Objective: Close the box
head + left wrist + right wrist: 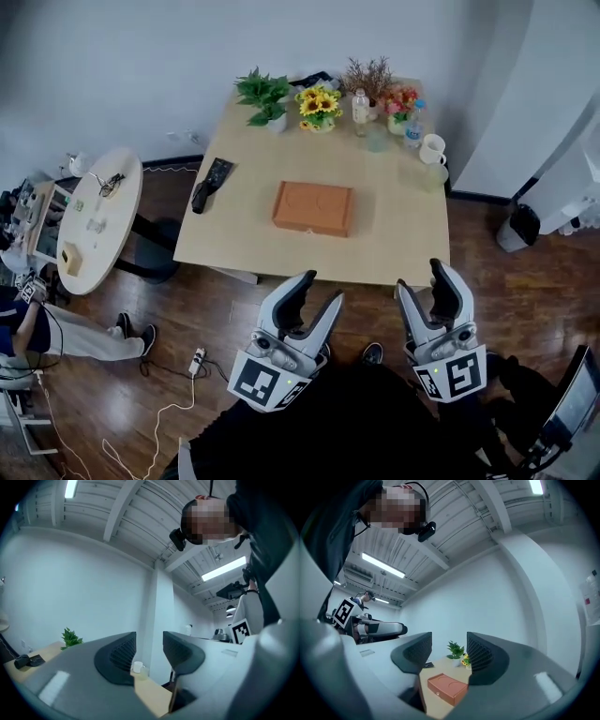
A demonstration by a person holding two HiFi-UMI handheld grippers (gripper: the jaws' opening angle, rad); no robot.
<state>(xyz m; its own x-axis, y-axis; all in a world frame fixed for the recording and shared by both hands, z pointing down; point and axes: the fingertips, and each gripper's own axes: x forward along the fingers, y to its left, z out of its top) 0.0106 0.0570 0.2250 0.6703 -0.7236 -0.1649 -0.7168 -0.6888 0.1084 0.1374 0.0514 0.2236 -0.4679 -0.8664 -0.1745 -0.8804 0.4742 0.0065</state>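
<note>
The orange-brown box [314,208] lies flat in the middle of the light wooden table [394,253], its lid down, with two round marks on top. Both grippers hang in front of the table's near edge, above the floor and well short of the box. My left gripper [321,292] is open with nothing between its fingers. My right gripper [421,277] is open and empty too. The right gripper view shows the box [446,688] low between the jaws, far off. The left gripper view points up past the table's right corner, where a white mug [137,667] stands.
Along the table's far edge stand a green plant [265,97], sunflowers [319,106], a bottle [360,107], more flowers and a white mug [432,148]. A black object [211,184] lies at the left edge. A round white side table [98,220], a seated person and floor cables are at left.
</note>
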